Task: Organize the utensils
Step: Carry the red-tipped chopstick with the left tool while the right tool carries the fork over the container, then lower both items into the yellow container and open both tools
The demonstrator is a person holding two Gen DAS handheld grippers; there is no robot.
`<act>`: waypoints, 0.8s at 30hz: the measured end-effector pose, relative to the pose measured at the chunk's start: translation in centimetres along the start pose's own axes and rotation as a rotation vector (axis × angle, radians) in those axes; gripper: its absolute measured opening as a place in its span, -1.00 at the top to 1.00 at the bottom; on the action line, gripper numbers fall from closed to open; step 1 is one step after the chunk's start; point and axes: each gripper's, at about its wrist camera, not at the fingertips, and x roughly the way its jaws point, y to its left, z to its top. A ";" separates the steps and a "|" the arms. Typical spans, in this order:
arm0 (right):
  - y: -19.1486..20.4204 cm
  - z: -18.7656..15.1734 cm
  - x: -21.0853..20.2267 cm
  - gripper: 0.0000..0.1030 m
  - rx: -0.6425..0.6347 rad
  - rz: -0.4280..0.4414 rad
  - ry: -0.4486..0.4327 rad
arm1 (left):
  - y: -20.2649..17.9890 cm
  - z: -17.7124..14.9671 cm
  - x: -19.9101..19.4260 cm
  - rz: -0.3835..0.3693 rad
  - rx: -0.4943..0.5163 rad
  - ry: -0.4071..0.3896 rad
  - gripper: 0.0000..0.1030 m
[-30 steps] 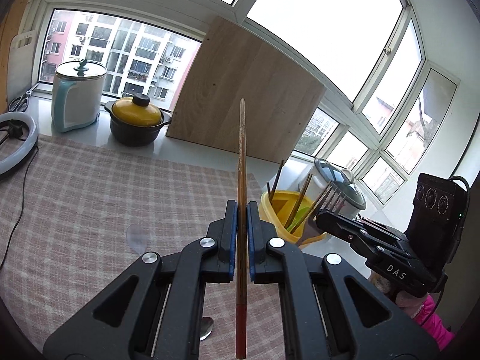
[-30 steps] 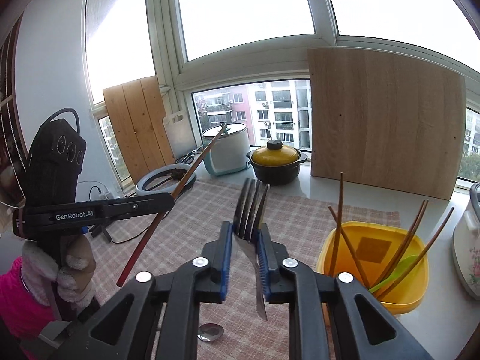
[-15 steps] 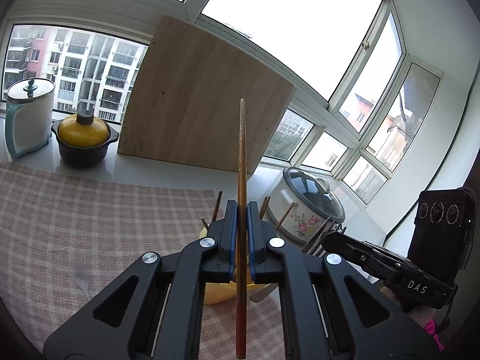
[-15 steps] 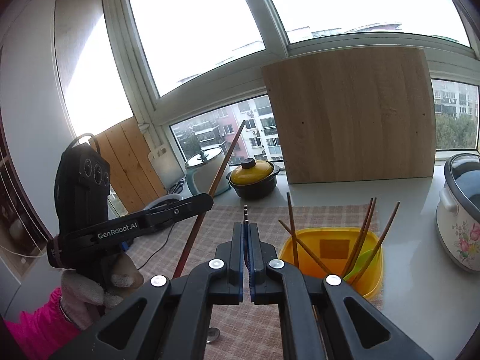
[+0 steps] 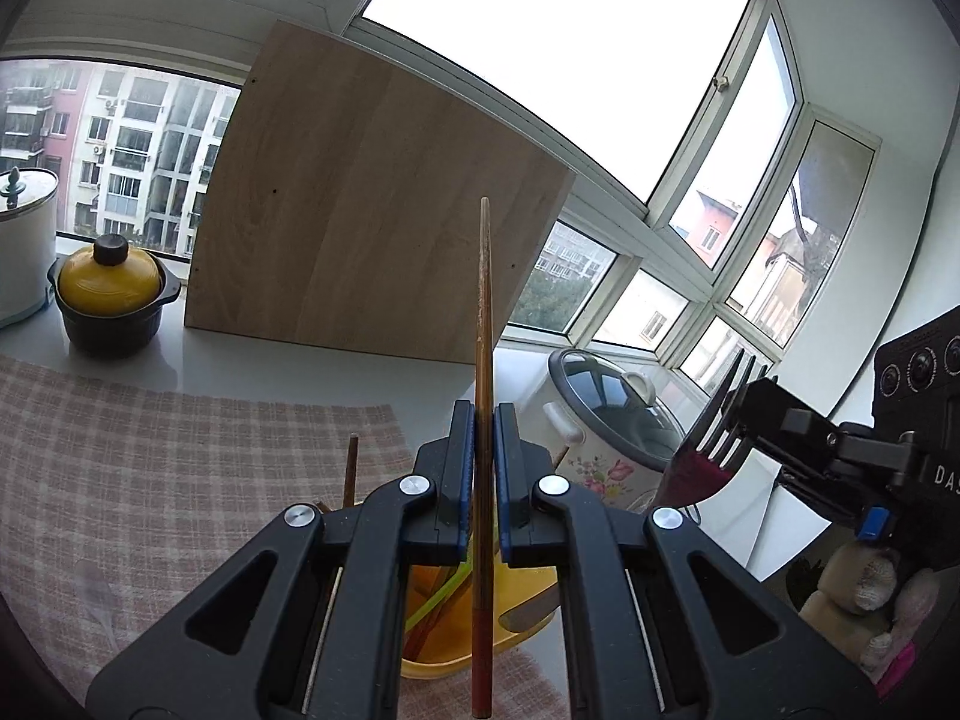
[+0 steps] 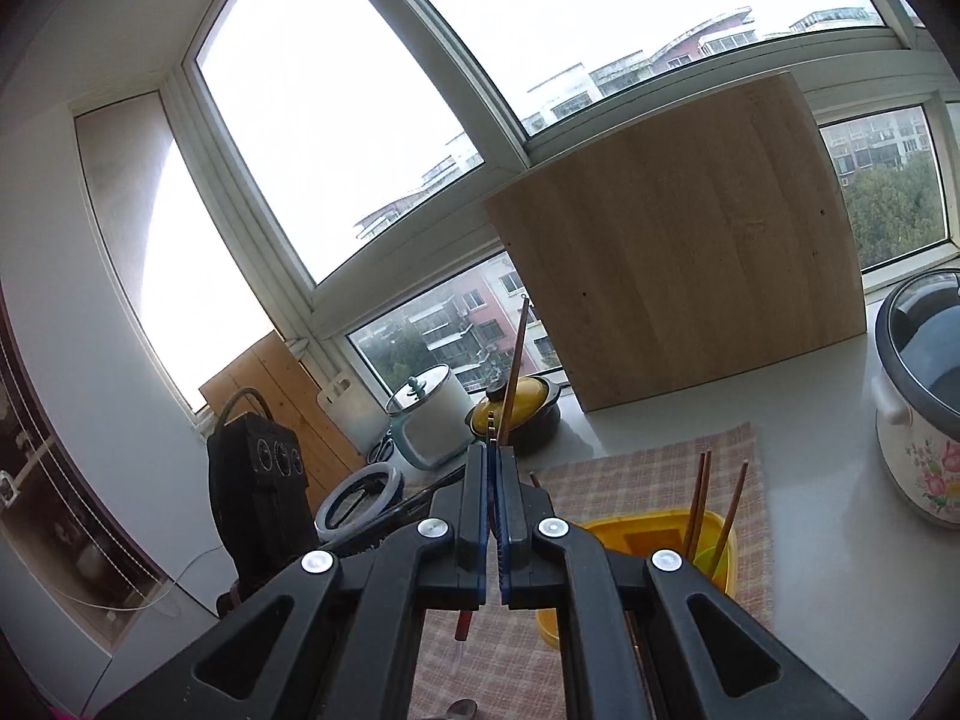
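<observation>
1. The left gripper (image 5: 485, 468) is clamped on a chopstick (image 5: 483, 324), upright, with its lower end hanging over the yellow bin (image 5: 432, 666). To finish well, I would lower it straight down into the bin's open part and part the jaws only once the tip is below the rim, so that it leans with the chopsticks (image 6: 699, 492) already there instead of bouncing out.
2. The left gripper points forward and slightly up, directly above the near edge of the bin, the blue pads (image 5: 462, 468) pressed to both sides of the stick.
3. The right gripper (image 6: 495, 510) is clamped on a fork (image 5: 717, 432), tines up. It is right of the bin and above it, near the rice cooker (image 5: 606, 414).
4. I would hold the fork aside until the chopstick is released, then drop it handle first; two tools over one bin could collide.
</observation>
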 end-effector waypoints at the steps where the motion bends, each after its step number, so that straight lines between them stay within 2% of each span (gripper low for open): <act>1: -0.1 0.1 0.2 1.00 -0.005 -0.008 0.001 | 0.0 -0.2 0.4 0.005 0.001 -0.006 0.93; 6: -1.6 -0.3 1.7 1.00 -0.014 -0.075 0.034 | 0.3 -0.9 2.3 0.058 0.014 -0.017 0.93; 12: -4.2 -1.6 3.5 1.00 0.028 -0.109 0.084 | 0.1 -2.5 3.9 0.132 0.085 -0.033 0.93; 24: -6.1 -3.7 5.6 1.00 0.029 -0.163 0.158 | 0.7 -4.6 4.9 0.139 0.079 -0.008 0.93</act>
